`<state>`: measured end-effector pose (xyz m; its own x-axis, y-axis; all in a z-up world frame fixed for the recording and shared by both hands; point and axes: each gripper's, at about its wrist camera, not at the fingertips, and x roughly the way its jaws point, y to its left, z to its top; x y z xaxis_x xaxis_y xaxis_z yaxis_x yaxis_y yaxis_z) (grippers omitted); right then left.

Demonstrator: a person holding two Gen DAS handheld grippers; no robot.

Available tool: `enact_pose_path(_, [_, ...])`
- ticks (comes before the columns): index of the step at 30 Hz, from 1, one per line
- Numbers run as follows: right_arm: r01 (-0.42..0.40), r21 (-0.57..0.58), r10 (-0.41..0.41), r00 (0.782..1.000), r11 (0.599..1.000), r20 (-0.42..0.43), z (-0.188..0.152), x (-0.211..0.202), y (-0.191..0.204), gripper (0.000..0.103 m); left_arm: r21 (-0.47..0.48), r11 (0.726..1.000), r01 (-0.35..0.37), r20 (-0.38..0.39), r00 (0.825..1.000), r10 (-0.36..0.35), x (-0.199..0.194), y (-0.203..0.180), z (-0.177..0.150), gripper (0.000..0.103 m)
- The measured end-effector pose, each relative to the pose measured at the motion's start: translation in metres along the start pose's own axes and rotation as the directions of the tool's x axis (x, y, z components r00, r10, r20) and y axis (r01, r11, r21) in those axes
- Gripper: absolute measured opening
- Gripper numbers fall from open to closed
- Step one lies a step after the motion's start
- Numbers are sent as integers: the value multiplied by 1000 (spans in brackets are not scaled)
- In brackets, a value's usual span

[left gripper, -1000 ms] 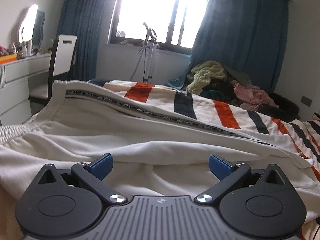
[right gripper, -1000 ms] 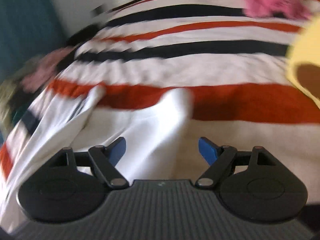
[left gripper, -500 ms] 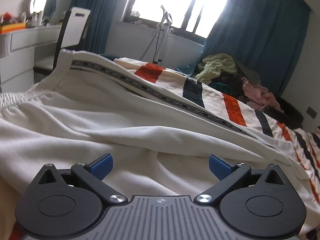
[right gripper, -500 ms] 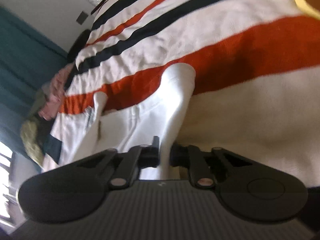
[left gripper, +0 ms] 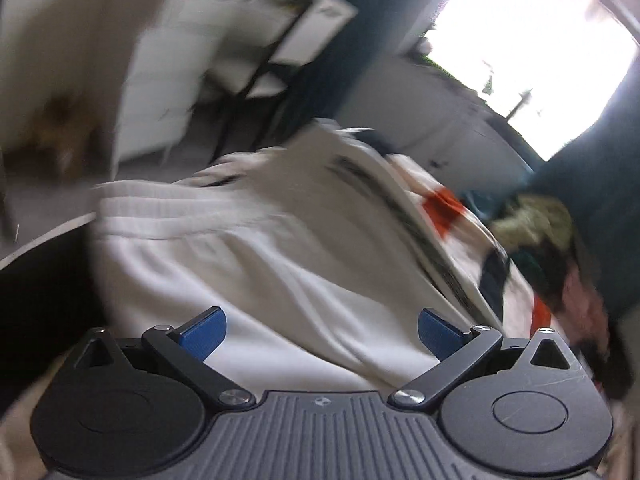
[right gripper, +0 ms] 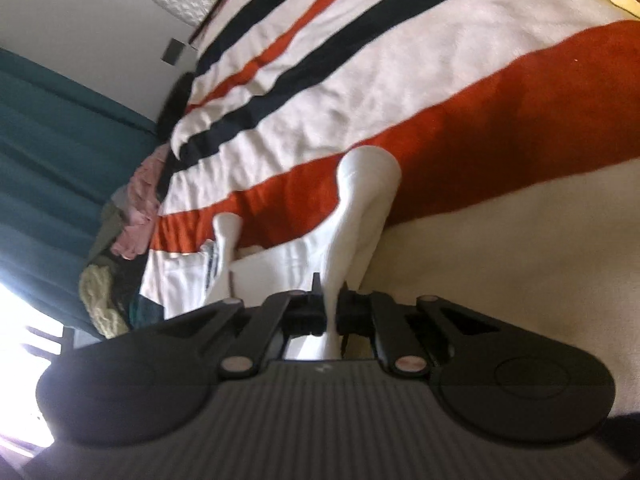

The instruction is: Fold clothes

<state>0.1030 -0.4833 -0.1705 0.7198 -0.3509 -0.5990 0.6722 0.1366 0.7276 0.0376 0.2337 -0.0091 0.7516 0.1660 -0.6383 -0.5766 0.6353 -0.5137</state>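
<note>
Right wrist view shows your right tongs pinched on a fold of the white trousers, low centre of the frame, so the leg end can be carried over the striped bed. Your left tongs stand wide and grip nothing, over the blurred waistband at left centre, probably to pin it.

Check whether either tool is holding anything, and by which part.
The right tool pinches a raised fold near a leg end of the white fabric trousers. The left tool is open, holding nothing.
</note>
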Motion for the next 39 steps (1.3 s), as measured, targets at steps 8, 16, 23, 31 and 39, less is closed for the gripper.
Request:
enact_pose_path(8, [63,60,-58,996,996,-73,2,8,-17,41,-218,976,-25,-88,996,6,-3,67,33,102])
enact_pose_path(16, [61,-8,-61,993,998,-99,-6,5,-7,8,-299,954,-24,-132,991,-17,10,88,29,98])
enact_pose_path(23, [-40,21,40,999,999,16,1,-14,0,5,-328,944,-48,-162,987,-6,18,100,27,46])
enact_pose_path(31, [-79,4,78,994,997,81,14,-42,-1,5,-286,956,68,-55,995,-87,-14,95,24,10])
enact_pose_path(39, [-89,-13,90,987,996,134,30,-58,11,5,-303,924,235,102,971,-214,-51,75,21,9])
